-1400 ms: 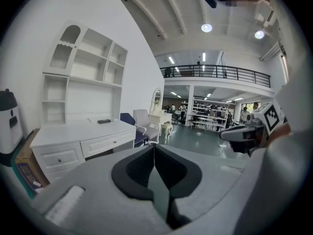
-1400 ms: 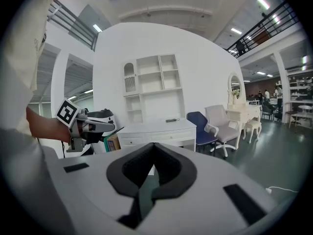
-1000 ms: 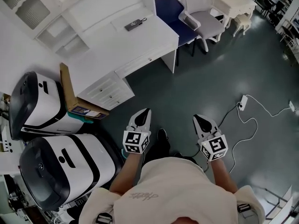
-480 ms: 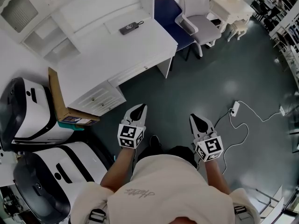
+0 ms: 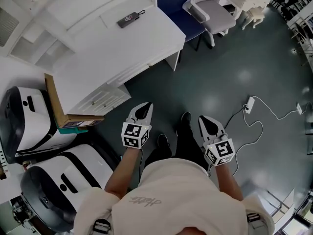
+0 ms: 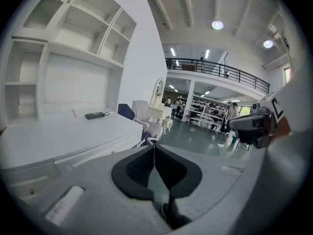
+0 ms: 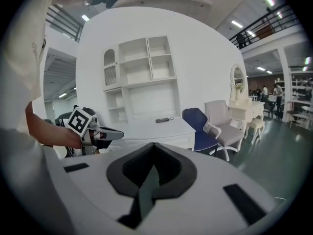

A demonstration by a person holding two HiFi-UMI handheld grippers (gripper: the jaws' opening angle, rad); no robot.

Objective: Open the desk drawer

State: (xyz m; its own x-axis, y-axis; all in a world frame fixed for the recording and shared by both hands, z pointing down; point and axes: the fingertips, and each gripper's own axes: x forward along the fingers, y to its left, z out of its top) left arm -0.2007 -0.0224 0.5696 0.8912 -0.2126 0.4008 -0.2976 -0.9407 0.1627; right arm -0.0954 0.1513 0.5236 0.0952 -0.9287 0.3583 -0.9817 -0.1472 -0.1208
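Observation:
The white desk [image 5: 122,43] with a shelf hutch stands at the upper left of the head view. Its long drawer front [image 5: 142,66] runs under the desktop edge, and a low drawer unit [image 5: 105,99] sits below it on the left. A black device [image 5: 128,19] lies on the desktop. My left gripper [image 5: 145,105] is shut and empty, held just off the drawer unit's corner without touching it. My right gripper [image 5: 205,119] is also shut and empty, over the floor. The left gripper view shows the desk [image 6: 73,131] ahead of the closed left gripper [image 6: 154,146].
A blue chair [image 5: 178,11] and a grey armchair [image 5: 210,9] stand right of the desk. Two white-and-black machines [image 5: 29,116] and a cardboard box [image 5: 56,104] crowd the left. A power strip with cable [image 5: 249,103] lies on the dark floor at right.
The desk has slid up and left in the head view. Both grippers kept their place in front of the body, still shut. A foot now shows between them.

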